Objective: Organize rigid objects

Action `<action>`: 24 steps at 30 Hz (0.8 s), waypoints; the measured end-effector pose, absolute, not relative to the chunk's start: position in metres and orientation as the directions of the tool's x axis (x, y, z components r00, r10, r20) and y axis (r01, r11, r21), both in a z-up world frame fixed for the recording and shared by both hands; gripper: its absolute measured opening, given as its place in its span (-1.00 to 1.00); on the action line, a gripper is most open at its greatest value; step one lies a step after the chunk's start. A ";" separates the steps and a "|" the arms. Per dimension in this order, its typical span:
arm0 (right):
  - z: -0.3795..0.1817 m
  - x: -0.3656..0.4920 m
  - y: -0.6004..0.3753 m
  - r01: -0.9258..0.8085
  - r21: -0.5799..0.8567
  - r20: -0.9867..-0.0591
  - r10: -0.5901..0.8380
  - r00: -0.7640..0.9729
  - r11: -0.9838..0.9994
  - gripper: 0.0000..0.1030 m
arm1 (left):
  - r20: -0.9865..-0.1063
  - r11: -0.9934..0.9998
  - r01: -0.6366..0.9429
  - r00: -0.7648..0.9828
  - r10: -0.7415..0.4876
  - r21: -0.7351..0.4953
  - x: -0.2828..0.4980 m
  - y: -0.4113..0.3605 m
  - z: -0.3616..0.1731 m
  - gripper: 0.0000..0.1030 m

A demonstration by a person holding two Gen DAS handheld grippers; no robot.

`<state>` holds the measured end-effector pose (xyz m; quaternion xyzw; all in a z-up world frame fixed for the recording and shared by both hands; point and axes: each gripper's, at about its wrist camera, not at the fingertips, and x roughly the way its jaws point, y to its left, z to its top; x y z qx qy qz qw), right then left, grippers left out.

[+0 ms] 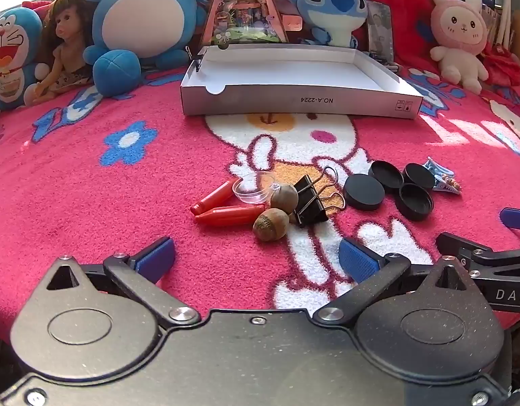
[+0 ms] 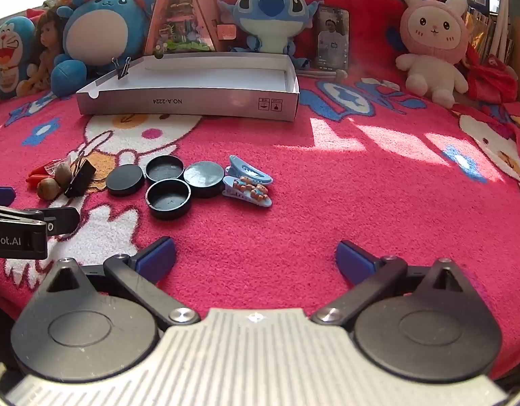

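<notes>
Left claw [image 1: 256, 260] spread wide, nothing between its fingers, poised above the pink blanket [image 1: 90, 186]. Right claw [image 2: 256, 258] likewise spread and empty. Small items lie clustered on the blanket ahead of both: two red pegs [image 1: 226, 208], a clear cup [image 1: 254, 187], two nuts [image 1: 271, 225], a black binder clip [image 1: 310, 199], four black lids [image 2: 165, 184], blue hair clips [image 2: 248, 186]. An open cardboard box [image 1: 293, 99] sits beyond them, well apart.

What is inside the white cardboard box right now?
The white box shows only bare floor; a small binder clip grips its left rim. Its front wall hides the nearest strip of floor.
</notes>
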<state>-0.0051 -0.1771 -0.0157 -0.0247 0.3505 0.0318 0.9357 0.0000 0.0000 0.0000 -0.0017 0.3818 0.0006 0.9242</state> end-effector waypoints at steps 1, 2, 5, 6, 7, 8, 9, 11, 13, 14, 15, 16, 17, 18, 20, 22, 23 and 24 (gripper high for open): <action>-0.016 -0.005 -0.177 -0.076 -0.024 -0.657 0.042 0.753 0.997 1.00 | -0.706 1.000 -0.002 0.709 0.002 0.001 0.000 0.000 0.000 1.00; -0.016 -0.005 -0.177 -0.076 -0.027 -0.653 0.040 0.756 0.997 1.00 | -0.704 1.000 -0.002 0.710 0.003 0.002 0.000 0.000 0.000 1.00; -0.016 -0.005 -0.176 -0.076 -0.026 -0.651 0.041 0.758 0.997 1.00 | -0.706 1.000 -0.001 0.709 0.003 0.004 0.000 0.000 0.000 1.00; -0.016 -0.005 -0.176 -0.076 -0.026 -0.652 0.041 0.757 0.997 1.00 | -0.706 1.000 -0.001 0.709 0.003 0.003 0.000 0.000 0.000 1.00; -0.016 -0.005 -0.176 -0.077 -0.026 -0.653 0.041 0.756 0.997 1.00 | -0.706 1.000 -0.001 0.708 0.003 0.003 0.000 0.000 0.000 1.00; -0.016 -0.005 -0.176 -0.078 -0.026 -0.654 0.042 0.756 0.997 1.00 | -0.708 1.000 -0.002 0.707 0.002 0.002 0.000 0.000 0.000 1.00; -0.016 -0.005 -0.177 -0.079 -0.025 -0.654 0.043 0.755 0.997 1.00 | -0.707 1.000 -0.002 0.708 0.003 0.002 0.000 0.000 0.000 1.00; -0.016 -0.005 -0.176 -0.077 -0.026 -0.656 0.041 0.754 0.997 1.00 | -0.706 1.000 -0.003 0.708 0.004 0.002 -0.001 0.000 0.000 1.00; -0.016 -0.005 -0.177 -0.076 -0.026 -0.656 0.041 0.754 0.997 1.00 | -0.707 1.000 -0.003 0.707 0.003 0.001 -0.001 0.002 -0.001 1.00; -0.016 -0.005 -0.176 -0.076 -0.026 -0.656 0.041 0.754 0.997 1.00 | -0.707 1.000 -0.003 0.707 0.003 0.001 -0.001 0.002 -0.001 1.00; -0.016 -0.005 -0.177 -0.077 -0.026 -0.656 0.041 0.754 0.997 1.00 | -0.706 1.000 -0.003 0.708 0.003 0.002 -0.002 0.002 -0.001 1.00; -0.016 -0.005 -0.176 -0.076 -0.026 -0.655 0.040 0.754 0.997 1.00 | -0.707 1.000 -0.004 0.707 0.005 0.004 -0.001 0.001 -0.001 1.00; -0.016 -0.005 -0.176 -0.075 -0.027 -0.655 0.039 0.754 0.997 1.00 | -0.707 1.000 -0.003 0.707 0.005 0.004 -0.001 0.001 -0.001 1.00; -0.016 -0.005 -0.176 -0.075 -0.027 -0.656 0.039 0.754 0.997 1.00 | -0.708 1.000 -0.004 0.706 0.006 0.005 -0.001 0.001 -0.001 1.00; -0.016 -0.006 -0.176 -0.075 -0.027 -0.656 0.039 0.754 0.997 1.00 | -0.708 1.000 -0.005 0.706 0.007 0.006 -0.001 0.000 -0.001 1.00; -0.016 -0.005 -0.176 -0.076 -0.027 -0.656 0.039 0.754 0.997 1.00 | -0.708 1.000 -0.005 0.706 0.008 0.006 -0.001 0.000 -0.001 1.00; -0.017 -0.005 -0.176 -0.076 -0.027 -0.656 0.039 0.754 0.997 1.00 | -0.708 1.000 -0.006 0.706 0.009 0.006 -0.001 0.000 -0.001 1.00; -0.017 -0.005 -0.176 -0.076 -0.027 -0.656 0.039 0.754 0.997 1.00 | -0.708 1.000 -0.006 0.706 0.008 0.006 -0.001 0.000 -0.001 1.00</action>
